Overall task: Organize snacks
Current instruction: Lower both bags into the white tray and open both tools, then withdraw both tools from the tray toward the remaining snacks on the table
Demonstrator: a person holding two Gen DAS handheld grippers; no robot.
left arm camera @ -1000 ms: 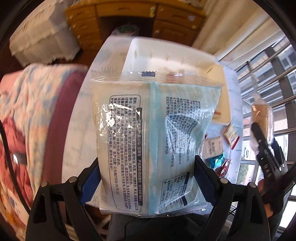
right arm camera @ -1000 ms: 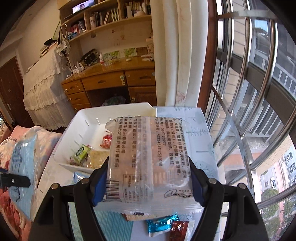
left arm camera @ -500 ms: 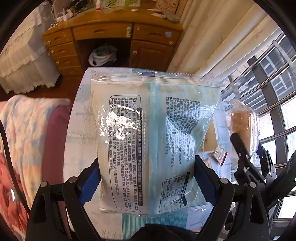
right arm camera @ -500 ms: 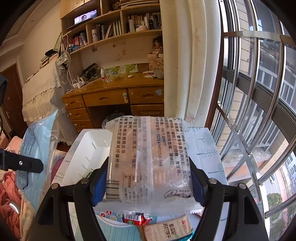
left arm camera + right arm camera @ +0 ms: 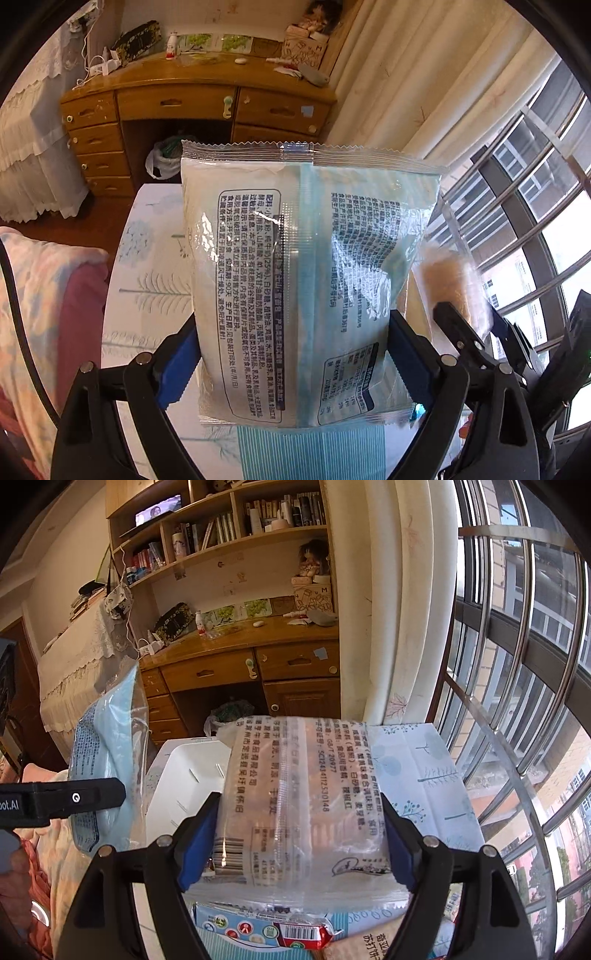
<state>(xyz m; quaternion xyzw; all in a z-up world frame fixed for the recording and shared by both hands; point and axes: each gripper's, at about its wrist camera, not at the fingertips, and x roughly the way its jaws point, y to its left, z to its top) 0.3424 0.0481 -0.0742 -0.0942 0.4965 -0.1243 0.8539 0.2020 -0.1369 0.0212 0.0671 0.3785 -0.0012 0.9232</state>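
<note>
Desk: a wooden desk [image 5: 243,664] stood against the far wall.
Shelves: bookshelves [image 5: 236,520] hung above it.
Window: a barred window [image 5: 517,664] lay right of it, sunlit.
Curtain: a cream curtain [image 5: 388,609] hung between them.

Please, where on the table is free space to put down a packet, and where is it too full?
Free: the tablecloth right of the clear packet, up to the window railing; also the cloth strip between the blue packet and the bed. Crowded: the near edge, where small snack packets overlap. The white bin has its floor hidden.
</note>
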